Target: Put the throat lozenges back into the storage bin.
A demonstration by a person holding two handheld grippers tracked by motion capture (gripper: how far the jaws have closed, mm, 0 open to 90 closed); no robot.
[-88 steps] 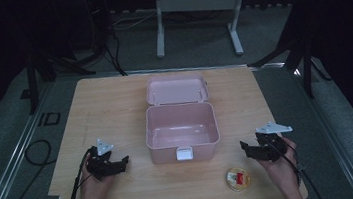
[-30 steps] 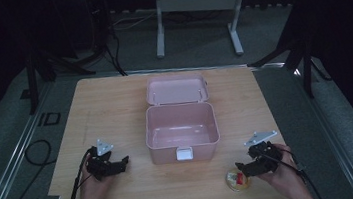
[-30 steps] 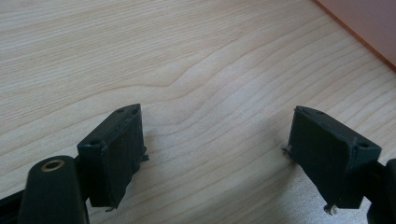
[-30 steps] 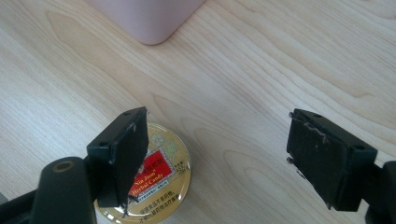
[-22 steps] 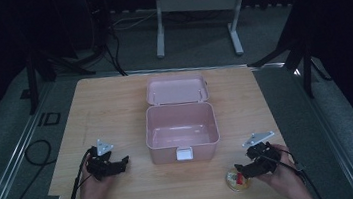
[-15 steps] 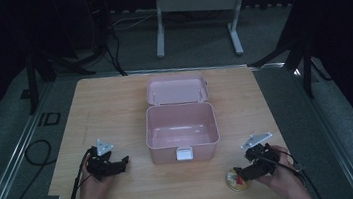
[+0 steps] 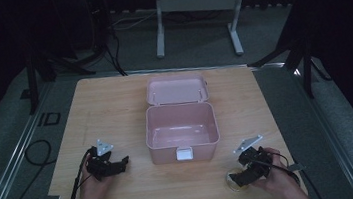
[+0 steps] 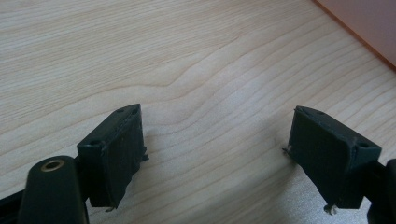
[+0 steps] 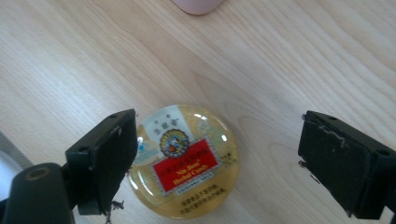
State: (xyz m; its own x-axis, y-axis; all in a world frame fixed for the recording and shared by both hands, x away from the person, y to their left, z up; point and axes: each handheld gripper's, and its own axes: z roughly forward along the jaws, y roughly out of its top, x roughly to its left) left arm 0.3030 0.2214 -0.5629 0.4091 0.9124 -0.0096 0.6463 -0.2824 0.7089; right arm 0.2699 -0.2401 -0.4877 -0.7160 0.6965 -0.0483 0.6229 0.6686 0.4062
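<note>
The right tongs [image 9: 215,163], lowered since a moment ago and spread wide, are placed astride the round herbal candy tin [image 9: 183,161] near the pink box's [image 7: 182,131] front-right corner, ready for gripping, while the left tongs [image 7: 116,165] are held open, empty, left of the box.

Right gripper [image 7: 243,176] — now down at the candy tin [image 9: 183,161], jaws wide astride it.

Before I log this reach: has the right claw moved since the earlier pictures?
Yes. The right claw has come toward the table's near edge and leftward, away from the pink box, and now stands open around the candy tin.
</note>
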